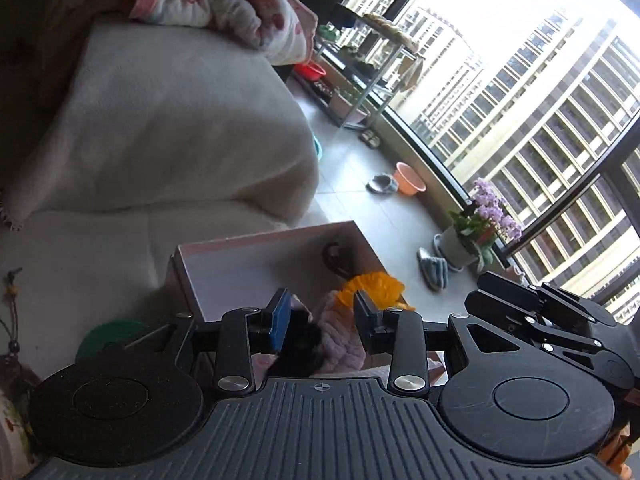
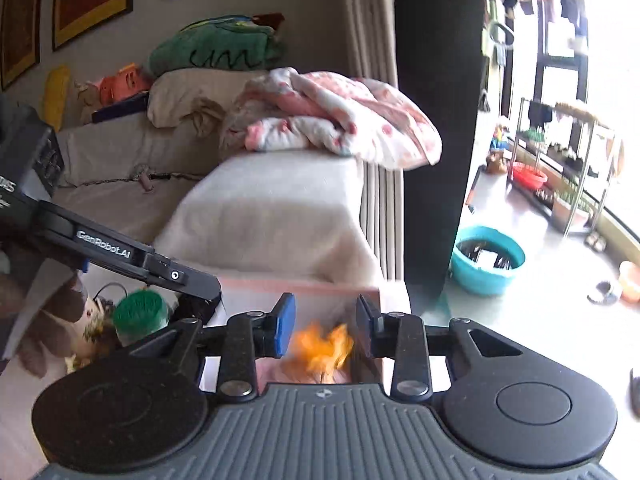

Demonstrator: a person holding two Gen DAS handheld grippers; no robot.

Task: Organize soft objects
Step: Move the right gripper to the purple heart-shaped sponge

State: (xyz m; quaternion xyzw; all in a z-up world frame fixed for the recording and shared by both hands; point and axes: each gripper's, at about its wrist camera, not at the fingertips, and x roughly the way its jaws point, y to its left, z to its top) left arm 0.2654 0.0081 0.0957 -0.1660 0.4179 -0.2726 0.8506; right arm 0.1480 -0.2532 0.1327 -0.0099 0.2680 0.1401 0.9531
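Observation:
A pink-rimmed storage box (image 1: pixel 240 252) stands on the white-covered surface by the sofa; it also shows in the right wrist view (image 2: pixel 320 288). Inside it lie a pinkish fluffy soft thing (image 1: pixel 340 340), a black soft thing (image 1: pixel 300 344) and an orange fluffy thing (image 1: pixel 376 286), which appears blurred in the right wrist view (image 2: pixel 320 346). My left gripper (image 1: pixel 322 316) hangs open over the box. My right gripper (image 2: pixel 326 320) is open above the orange thing, which is loose between its jaws. The right gripper's body (image 1: pixel 540 320) shows at the right of the left wrist view.
A green round lid (image 2: pixel 140 314) and cords lie left of the box. A sofa arm (image 2: pixel 276 208) carries a pink patterned blanket (image 2: pixel 332 120). On the tiled floor stand a teal basin (image 2: pixel 488 260), an orange bowl (image 1: pixel 408 178), slippers, a potted plant (image 1: pixel 476 228) and a metal shelf (image 2: pixel 568 160).

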